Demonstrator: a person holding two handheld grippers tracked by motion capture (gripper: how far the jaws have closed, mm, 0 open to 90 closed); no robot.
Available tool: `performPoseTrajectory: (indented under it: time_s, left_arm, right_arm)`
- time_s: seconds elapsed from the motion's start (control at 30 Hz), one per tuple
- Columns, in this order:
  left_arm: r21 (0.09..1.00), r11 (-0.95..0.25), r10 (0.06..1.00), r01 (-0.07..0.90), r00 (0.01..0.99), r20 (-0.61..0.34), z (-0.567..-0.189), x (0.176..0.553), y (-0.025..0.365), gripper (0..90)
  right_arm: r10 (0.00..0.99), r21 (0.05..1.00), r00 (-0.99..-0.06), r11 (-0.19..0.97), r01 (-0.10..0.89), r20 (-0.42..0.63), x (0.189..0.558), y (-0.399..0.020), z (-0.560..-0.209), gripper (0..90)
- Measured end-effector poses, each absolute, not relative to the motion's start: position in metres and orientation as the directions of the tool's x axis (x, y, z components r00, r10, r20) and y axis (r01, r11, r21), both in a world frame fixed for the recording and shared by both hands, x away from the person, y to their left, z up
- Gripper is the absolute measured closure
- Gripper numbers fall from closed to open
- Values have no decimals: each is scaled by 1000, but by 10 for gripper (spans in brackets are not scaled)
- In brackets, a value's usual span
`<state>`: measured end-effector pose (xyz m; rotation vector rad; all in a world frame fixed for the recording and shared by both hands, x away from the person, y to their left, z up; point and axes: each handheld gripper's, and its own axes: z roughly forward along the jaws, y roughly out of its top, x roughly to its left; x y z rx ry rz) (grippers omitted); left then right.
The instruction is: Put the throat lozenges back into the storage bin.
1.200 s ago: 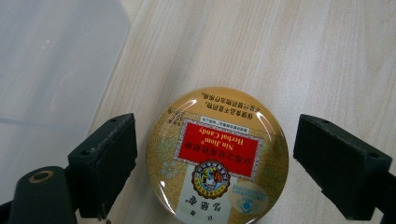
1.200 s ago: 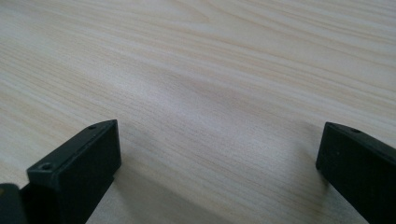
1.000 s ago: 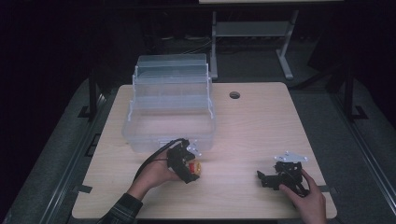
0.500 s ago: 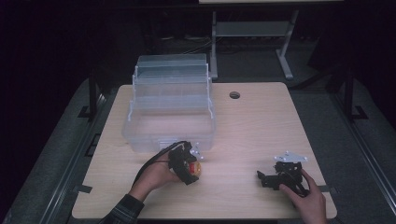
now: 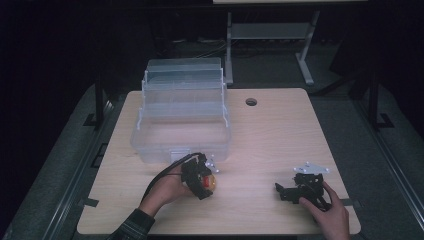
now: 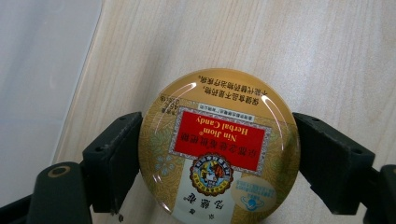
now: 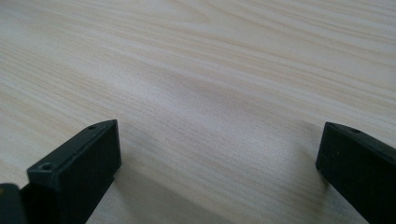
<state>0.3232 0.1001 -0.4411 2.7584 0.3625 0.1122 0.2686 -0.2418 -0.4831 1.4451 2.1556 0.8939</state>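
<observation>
Round gold candy tin with red label (image 6: 218, 148) sits on the pale wood table (image 5: 280, 135), near the clear plastic box's (image 5: 180, 131) 5 o'clock corner. Left tongs (image 6: 218, 158) clamp its rim at 3 and 9 o'clock. Likely light, rigid, slick; hold across the widest diameter. Right tongs (image 7: 219, 163) gape wide, empty.

one candy tin (image 6: 218, 149), one clear plastic box (image 5: 180, 120), one table (image 5: 280, 135), two grippers
</observation>
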Motion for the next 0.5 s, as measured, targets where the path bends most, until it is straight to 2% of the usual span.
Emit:
performPoseTrajectory:
  time_s: [0.5]
  left_arm:
    - [347, -907, 269, 241, 962, 36, -442, 322, 99, 197]
  right_arm:
    - [921, 695, -389, 263, 669, 26, 269, -242, -483, 0]
